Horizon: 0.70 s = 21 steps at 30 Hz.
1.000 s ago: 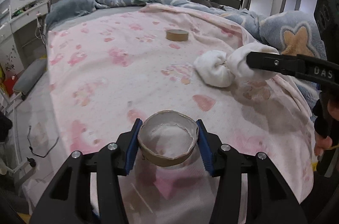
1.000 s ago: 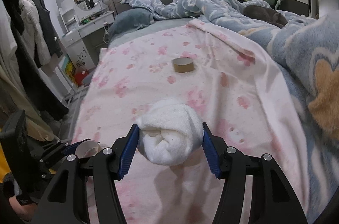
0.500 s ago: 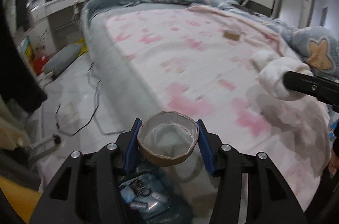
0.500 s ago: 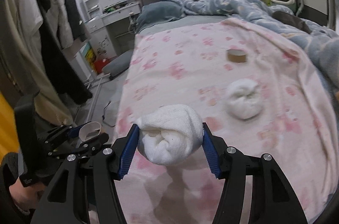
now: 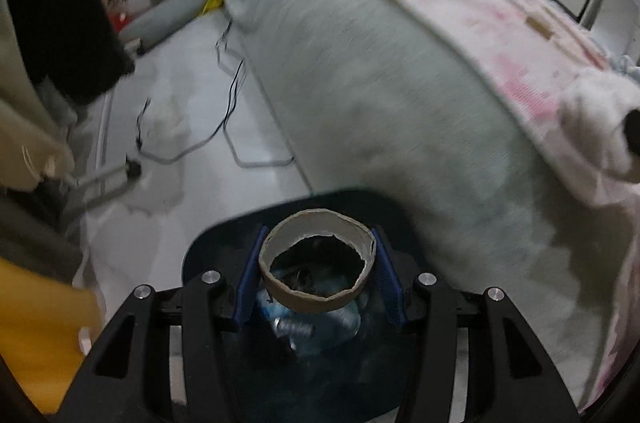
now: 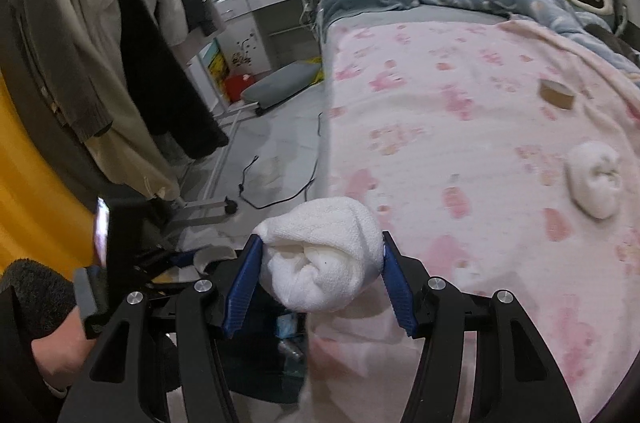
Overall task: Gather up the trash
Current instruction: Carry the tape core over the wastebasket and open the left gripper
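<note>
So basically the left gripper (image 5: 318, 273) is parked right over the trash bin (image 5: 208, 255) on the floor beside the bed (image 5: 380, 91), pinching a cardboard tape ring (image 5: 318, 273) between its blue pads, open side of the ring facing up toward the camera. You can look straight through the hole and see bottles and wrappers in the bin underneath, so the ring sits pretty much directly above the opening. My guess is the next thing is just letting go, and since the bin is straight below, it should fall in without any sideways nudge. The right gripper (image 6: 320, 275) is squeezing a balled-up white tissue wad (image 6: 320, 271) and hangs over the bed's edge, up and to the bed side of the bin, so it's clearly second in line; the left one is nearer the bin. In the right view you can just catch the left gripper and a sliver of the ring low on the left, with the dark bin below. Left on the pink blanket (image 6: 460, 111): another white wad (image 6: 594, 183) and a second tape ring (image 6: 557, 94) further up, both well apart from either gripper. The left view is pretty blurry, fwiw, so bin contents are hard to make out.
</note>
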Motion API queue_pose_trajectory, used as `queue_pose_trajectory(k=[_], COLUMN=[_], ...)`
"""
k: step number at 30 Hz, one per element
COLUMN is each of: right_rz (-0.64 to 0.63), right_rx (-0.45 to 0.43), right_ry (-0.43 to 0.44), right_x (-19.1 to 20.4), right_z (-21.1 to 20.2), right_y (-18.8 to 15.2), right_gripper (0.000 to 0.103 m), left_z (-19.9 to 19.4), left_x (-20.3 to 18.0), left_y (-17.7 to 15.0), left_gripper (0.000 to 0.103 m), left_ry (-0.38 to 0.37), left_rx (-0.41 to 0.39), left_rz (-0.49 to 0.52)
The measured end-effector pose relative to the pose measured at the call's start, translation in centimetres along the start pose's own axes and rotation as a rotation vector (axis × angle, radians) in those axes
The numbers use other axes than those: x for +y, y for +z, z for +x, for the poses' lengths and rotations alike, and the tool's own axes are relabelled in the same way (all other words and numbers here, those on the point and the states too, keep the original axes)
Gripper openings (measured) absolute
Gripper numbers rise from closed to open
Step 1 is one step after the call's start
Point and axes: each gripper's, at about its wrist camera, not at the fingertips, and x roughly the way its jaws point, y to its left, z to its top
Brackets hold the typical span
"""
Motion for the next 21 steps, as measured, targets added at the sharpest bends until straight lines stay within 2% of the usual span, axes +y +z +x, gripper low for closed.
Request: queue_pose_trajectory(k=[7, 10, 15, 17, 21], right_rz=[-0.034, -0.054, -0.09, -0.107, -0.126], right_rx=[0.056, 0.076, 0.131, 0.154, 0.189], right_ry=[0.037, 0.044, 0.05, 0.049, 0.048], right_x=[2.6, 3.7, 5.3, 5.9, 6.7], right_z=[2.9, 3.8, 5.4, 6.0, 7.1], right_y=[-0.1, -0.3, -1.3, -1.9, -2.6], right_gripper=[0.059, 0.059, 0.059, 0.059, 0.059], left_z=[3.9, 5.7, 7.0, 7.2, 6.8], left_x=[1.6, 2.4, 3.4, 3.7, 4.6], left_y=[-2.8, -4.3, -5.6, -5.9, -6.5], left_gripper=[0.055, 0.055, 0.055, 0.058, 0.074], left_ry=[-0.03, -0.048, -0.071, -0.083, -0.075], left_rx=[0.166, 0.25, 0.322, 0.341, 0.351], left_rz=[-0.016, -0.053, -0.089, -0.092, -0.088])
